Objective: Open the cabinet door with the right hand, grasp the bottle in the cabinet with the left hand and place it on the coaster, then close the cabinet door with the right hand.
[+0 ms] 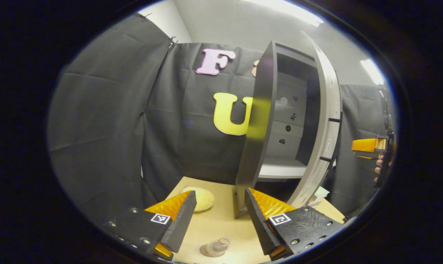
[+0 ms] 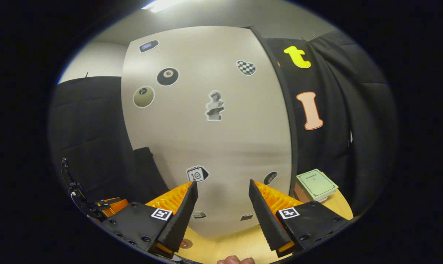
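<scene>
Since what looks like the clear bottle (image 1: 215, 247) stands low on the table (image 1: 228, 220), just under the left gripper (image 1: 219, 212), on a small brownish disc that may be the coaster, the shelf (image 1: 282, 170) looks bare and closing is probably the step in hand. I cannot tell whether the coaster is that disc or the soft yellow pad (image 1: 202, 198) nearby.

The door (image 2: 214, 139) stands wide open, a flat, smooth, pale panel dotted with stickers. The right gripper (image 2: 221, 205) faces that outer side with fingers spread and nothing between them. Push flat on the panel, near the free edge away from the hinges, and swing it slowly until it meets the dark, matt cabinet (image 1: 260, 121).

The left gripper's fingers are also apart and empty; keep them clear of the swing. A green booklet (image 2: 316, 183) lies beside the cabinet.
</scene>
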Demonstrator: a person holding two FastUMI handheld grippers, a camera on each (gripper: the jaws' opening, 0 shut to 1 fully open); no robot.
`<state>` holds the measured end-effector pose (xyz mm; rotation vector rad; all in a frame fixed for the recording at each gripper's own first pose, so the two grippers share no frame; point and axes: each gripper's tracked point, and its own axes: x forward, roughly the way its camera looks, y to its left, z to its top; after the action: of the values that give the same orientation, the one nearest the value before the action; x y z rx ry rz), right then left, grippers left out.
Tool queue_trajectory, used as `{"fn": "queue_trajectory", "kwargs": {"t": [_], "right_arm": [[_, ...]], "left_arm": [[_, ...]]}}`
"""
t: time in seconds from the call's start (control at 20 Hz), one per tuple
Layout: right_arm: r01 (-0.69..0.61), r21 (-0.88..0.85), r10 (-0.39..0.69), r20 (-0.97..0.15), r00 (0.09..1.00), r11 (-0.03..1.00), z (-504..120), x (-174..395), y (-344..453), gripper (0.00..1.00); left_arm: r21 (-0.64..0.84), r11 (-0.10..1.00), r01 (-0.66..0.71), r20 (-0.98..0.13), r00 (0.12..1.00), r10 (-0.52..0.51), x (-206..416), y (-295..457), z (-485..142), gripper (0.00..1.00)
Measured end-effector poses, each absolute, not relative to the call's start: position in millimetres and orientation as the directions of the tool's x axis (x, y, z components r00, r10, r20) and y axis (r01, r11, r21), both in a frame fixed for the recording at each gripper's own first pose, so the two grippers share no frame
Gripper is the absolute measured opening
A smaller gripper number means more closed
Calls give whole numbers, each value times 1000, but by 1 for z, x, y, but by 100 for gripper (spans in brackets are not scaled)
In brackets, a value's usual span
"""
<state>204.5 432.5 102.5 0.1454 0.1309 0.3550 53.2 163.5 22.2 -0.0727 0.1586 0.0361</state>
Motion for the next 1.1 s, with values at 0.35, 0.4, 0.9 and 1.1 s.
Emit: {"fn": "queue_trajectory", "kwargs": {"t": [0.35, 0.4, 0.9, 1.1], "right_arm": [[-279, 79, 286, -114, 951, 957, 96, 191, 336, 90], [-278, 80, 286, -120, 951, 957, 96, 189, 326, 90], [-310, 97, 321, -139, 937, 946, 90, 181, 305, 89], [-313, 105, 326, -154, 933, 944, 88, 179, 306, 90]], "left_arm": [[-44, 999, -25, -87, 996, 21, 46, 89, 71, 80], [-38, 999, -26, -71, 997, 24, 42, 80, 81, 79], [17, 1000, 9, -43, 999, -8, 45, 28, 104, 81], [6, 999, 38, -50, 998, -38, 57, 17, 102, 81]]}}
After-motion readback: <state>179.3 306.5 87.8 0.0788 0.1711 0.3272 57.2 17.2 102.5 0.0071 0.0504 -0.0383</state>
